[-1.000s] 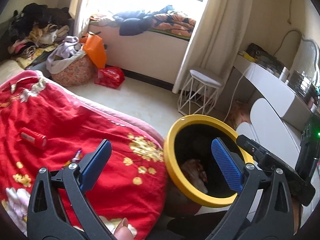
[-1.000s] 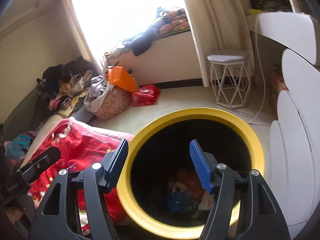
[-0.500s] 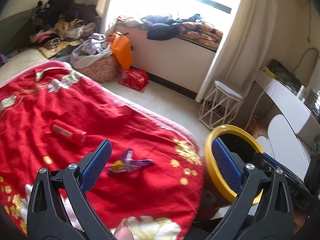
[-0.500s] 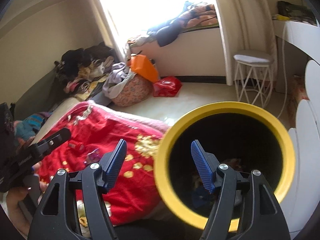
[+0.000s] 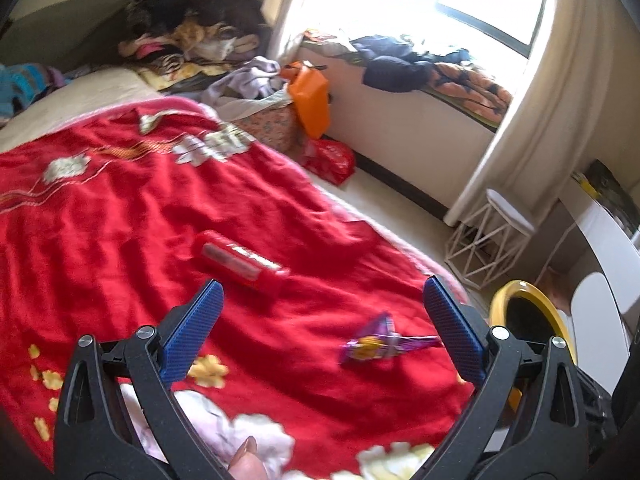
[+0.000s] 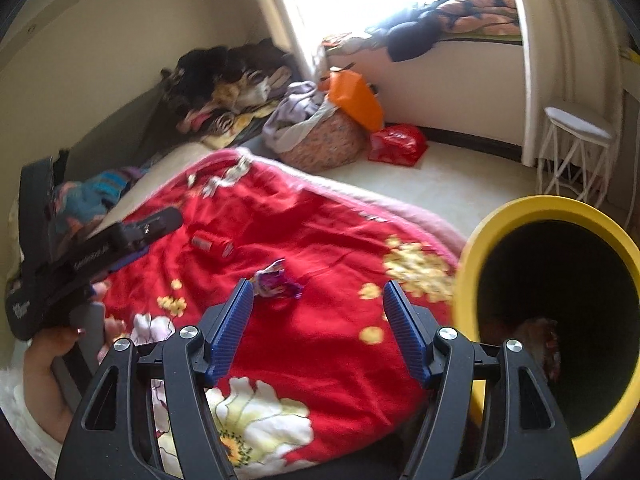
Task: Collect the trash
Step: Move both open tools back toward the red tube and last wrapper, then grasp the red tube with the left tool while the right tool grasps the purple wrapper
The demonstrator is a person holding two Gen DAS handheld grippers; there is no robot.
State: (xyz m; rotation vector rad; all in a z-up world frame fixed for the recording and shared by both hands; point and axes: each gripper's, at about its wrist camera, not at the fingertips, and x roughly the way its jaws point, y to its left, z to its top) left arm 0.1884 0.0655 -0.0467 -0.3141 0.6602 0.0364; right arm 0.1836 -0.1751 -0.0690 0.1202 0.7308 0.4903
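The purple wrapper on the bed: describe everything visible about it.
The wrapper is a crumpled, shiny foil-like packet, purple with yellow and white print, one end twisted to a point. It lies flat and loose on the red blanket, nearer the bin than the red can is. Nothing grips it: both tongs, left and right, are open and apart from it.

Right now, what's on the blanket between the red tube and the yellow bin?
A crumpled purple wrapper lies between the red tube and the yellow bin, on the red blanket. The right wrist view shows it best.
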